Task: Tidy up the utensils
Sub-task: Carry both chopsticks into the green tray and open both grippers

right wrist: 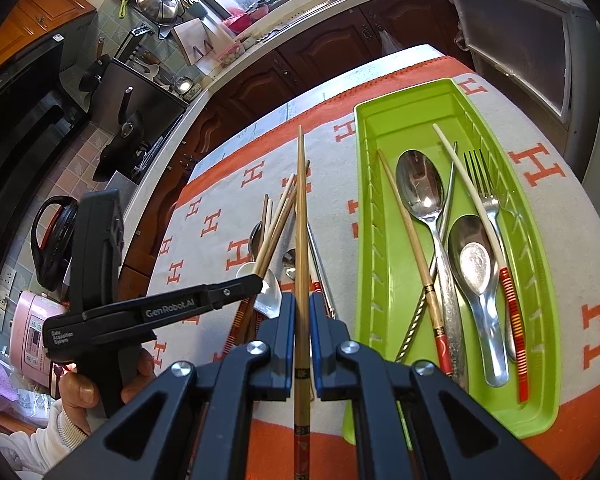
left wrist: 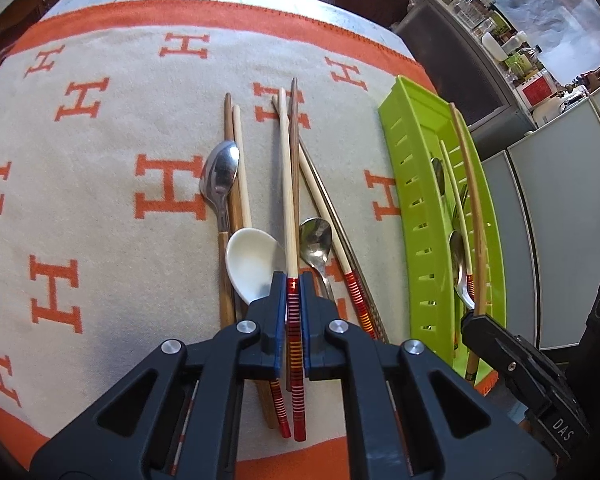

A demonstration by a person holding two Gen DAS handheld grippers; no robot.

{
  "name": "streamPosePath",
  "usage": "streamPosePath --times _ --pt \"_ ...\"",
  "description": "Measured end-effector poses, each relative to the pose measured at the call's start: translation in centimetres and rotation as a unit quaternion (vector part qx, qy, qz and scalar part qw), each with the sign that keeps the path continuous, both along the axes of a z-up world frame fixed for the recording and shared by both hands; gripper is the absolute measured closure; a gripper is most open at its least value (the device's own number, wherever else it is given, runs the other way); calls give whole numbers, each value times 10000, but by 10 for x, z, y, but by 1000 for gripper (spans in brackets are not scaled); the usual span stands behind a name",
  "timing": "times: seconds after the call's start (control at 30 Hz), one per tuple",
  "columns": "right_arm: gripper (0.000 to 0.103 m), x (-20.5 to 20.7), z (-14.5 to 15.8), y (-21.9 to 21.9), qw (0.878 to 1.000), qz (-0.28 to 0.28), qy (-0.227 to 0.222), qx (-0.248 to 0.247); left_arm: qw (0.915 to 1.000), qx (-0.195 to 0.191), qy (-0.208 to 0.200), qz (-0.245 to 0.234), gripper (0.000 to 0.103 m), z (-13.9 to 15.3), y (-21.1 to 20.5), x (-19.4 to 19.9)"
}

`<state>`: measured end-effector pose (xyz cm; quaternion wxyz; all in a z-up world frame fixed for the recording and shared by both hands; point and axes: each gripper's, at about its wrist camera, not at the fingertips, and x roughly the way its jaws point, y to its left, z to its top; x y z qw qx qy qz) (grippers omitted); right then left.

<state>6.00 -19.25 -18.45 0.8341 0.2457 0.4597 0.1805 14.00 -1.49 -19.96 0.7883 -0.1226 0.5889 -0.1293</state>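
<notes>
Currently, catalogued outward from the grippers, every place given relative to the green tray (right wrist: 536, 280):

Left gripper (left wrist: 294, 292): clenched on a pale chopstick with red-banded end (left wrist: 287, 184), jaws pressing the banded part; it sits over the loose pile, on the side of the tray where the pile lies.

Right gripper (right wrist: 302, 312): clamped on a bamboo chopstick (right wrist: 300, 208), held above the cloth just beside the tray's long wall, not yet over it.

Loose pile, near part: a white ceramic spoon (left wrist: 252, 264) and a small metal spoon (left wrist: 316, 240), beside the tray but apart from it.

Loose pile, farther part: a wood-handled metal spoon (left wrist: 221, 176) and several more chopsticks, pale and dark, on the patterned cloth (left wrist: 80, 200).

Tray contents: a large spoon (right wrist: 420, 188), a fork (right wrist: 480, 176), a smaller metal spoon, and a few chopsticks, lying lengthwise.

Step in hand: by appearance, each gripper carries one chopstick from pile toward tray; sorting looks partly done.

Next move calls for: swinging the bamboo chopstick over the tray wall, lining it up with the tray's length, lowering it, then releasing. The left should lift its stick clear of its neighbours, since the ceramic spoon lies touching or nearly so.
</notes>
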Motion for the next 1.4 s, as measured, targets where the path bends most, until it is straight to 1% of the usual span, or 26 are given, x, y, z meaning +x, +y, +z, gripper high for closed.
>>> streamPosePath --times 0.3,0.53,0.67,0.83,0.97,1.13,1.3,1.33,1.37,1.4 --pt "97 -7 3 -14 9999 -156 -32 13 9987 -158 -452 199 99 38 5 -9" --pt "96 -12 4 -35 9989 -467 -27 13 9956 -258 -866 251 99 71 -2 -20" --pt "96 -13 4 -52 9972 -737 10 -80 9935 -356 -1069 163 99 92 -10 -27" --pt "96 -11 7 -70 9937 -1050 60 -387 9912 -454 -1237 -75 99 114 -31 -32" --pt "96 -2 14 -79 9886 -1190 51 -916 9900 -461 -1299 -291 99 124 -52 -36" --pt "96 14 22 -79 9858 -1106 -31 -1262 9896 -439 -1280 -489 99 128 -74 -40" --pt "96 28 17 -80 9869 -1030 60 -1238 9892 -404 -1280 -586 99 129 -91 -42" --pt "94 29 15 -81 9877 -1017 105 -1179 9891 -395 -1283 -607 99 130 -95 -42" --pt "89 30 14 -81 9885 -1015 134 -1118 9891 -379 -1286 -614 99 130 -97 -41" --pt "87 30 12 -83 9891 -1015 133 -1054 9890 -361 -1291 -624 99 130 -100 -41"
